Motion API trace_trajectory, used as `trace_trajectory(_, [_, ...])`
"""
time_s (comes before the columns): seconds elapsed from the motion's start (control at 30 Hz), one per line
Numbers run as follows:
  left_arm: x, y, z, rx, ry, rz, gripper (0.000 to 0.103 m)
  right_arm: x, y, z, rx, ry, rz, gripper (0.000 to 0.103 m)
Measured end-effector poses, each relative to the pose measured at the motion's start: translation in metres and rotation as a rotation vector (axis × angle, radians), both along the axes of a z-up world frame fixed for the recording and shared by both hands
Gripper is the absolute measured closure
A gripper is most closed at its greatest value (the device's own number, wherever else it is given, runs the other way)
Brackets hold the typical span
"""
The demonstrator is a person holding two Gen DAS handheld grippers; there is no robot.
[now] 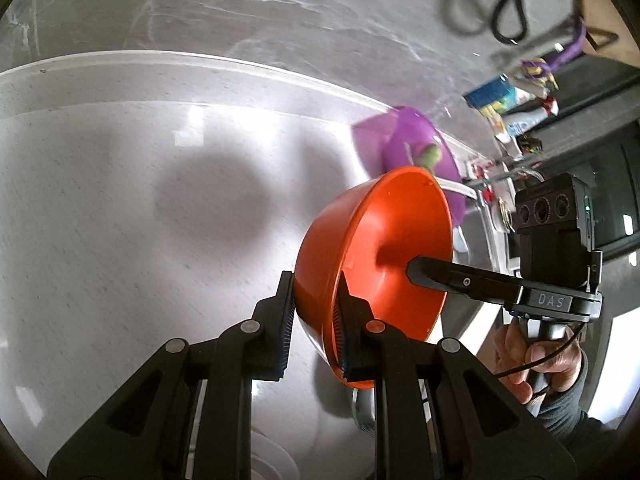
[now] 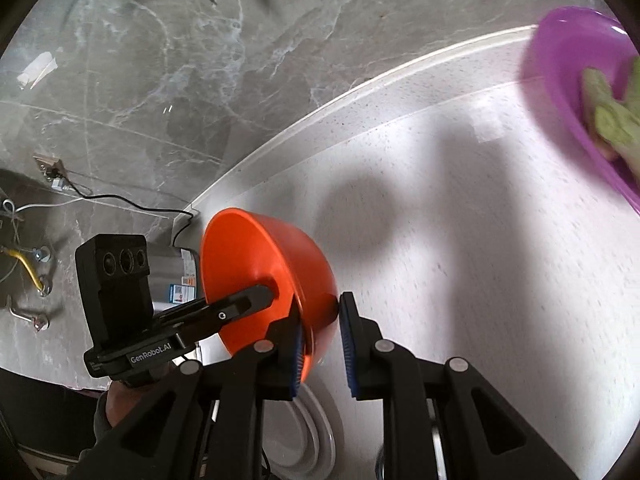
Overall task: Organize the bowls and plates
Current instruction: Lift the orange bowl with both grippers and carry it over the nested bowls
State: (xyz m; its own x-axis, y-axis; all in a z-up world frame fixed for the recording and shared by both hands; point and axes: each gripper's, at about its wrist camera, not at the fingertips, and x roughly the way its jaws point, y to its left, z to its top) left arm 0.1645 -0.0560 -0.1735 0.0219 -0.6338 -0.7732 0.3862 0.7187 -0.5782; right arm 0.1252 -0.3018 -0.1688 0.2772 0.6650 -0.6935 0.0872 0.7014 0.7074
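Grey marbled wall backs a pale speckled desk (image 2: pixel 460 240), above which the orange bowl (image 1: pixel 384 248) hangs tipped on its side, clear of the surface. Left tongs (image 1: pixel 314 320) and right tongs (image 2: pixel 320 344) each clamp opposite parts of its rim, one finger inside and one outside, probably to share the load and keep it steady. A purple bowl (image 2: pixel 568 76) holding greens sits near the desk's far edge.
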Motion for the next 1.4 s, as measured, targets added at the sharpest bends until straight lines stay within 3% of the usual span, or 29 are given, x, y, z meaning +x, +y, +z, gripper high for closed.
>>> trace_trajectory(0.23, [-0.051, -0.021, 0.003, -0.012, 0.019, -0.051, 0.087, -0.045, -0.02, 0.003, 0.007, 0.021, -0.027, 0.085])
trace_trajectory(0.57, [-0.122, -0.057, -0.024, -0.006, 0.091, -0.138, 0.086, -0.108, -0.055, -0.011, -0.006, 0.101, -0.09, 0.085])
trace_trajectory(1.07, [-0.172, -0.089, -0.07, 0.038, 0.146, -0.166, 0.086, -0.16, -0.079, -0.045, 0.014, 0.201, -0.153, 0.085])
trace_trajectory(1.4, [-0.177, -0.101, -0.08, 0.07, 0.12, -0.161, 0.086, -0.165, -0.083, -0.051, -0.016, 0.216, -0.136, 0.087])
